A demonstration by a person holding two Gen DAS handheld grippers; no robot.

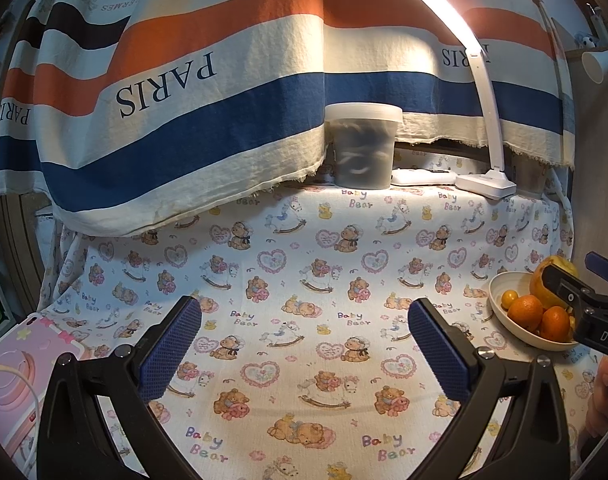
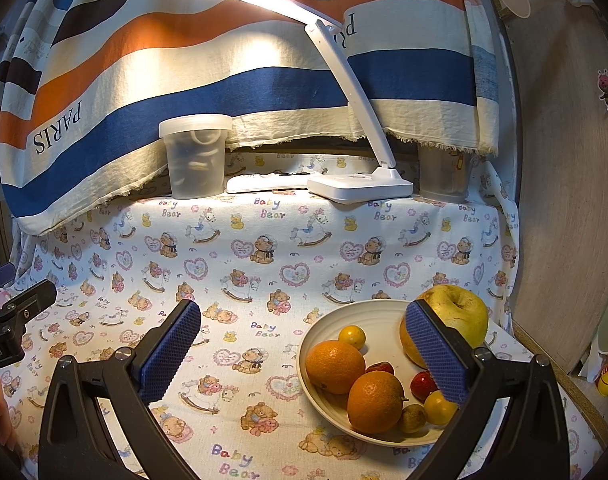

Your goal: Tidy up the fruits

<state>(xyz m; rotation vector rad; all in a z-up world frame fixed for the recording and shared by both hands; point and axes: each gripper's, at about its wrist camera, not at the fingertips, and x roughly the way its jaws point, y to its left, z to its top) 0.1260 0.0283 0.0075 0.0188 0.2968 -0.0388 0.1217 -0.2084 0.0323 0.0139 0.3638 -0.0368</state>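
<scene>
Right gripper point(image 2: 304, 360) hovering wide open, empty, its right finger over bowl point(image 2: 336, 320) rim. Left gripper point(image 1: 304, 344) gaping too, holding nothing, over bare cloth. Fruit sitting in bowl: two oranges point(image 2: 335, 366), one big apple point(image 2: 456, 312), two yellow plums point(image 2: 352, 336), two red berries, one olive-brown fruit, possibly more hidden. Oranges looking firm, grippy; taking across middle. Berries probably soft, squashable.

The left gripper point(image 1: 304, 332) is hovering over the printed tablecloth point(image 1: 287, 264), its jaws standing wide apart with nothing between them. A cream bowl point(image 1: 500, 304) is sitting at the right edge, holding two oranges point(image 1: 524, 311), a small yellow fruit point(image 1: 509, 299) and a large yellow fruit point(image 1: 544, 284). The right gripper point(image 1: 584, 284) is reaching over the bowl. A lidded plastic tub point(image 1: 364, 146) and a lit desk lamp point(image 1: 486, 182) are standing at the back.
</scene>
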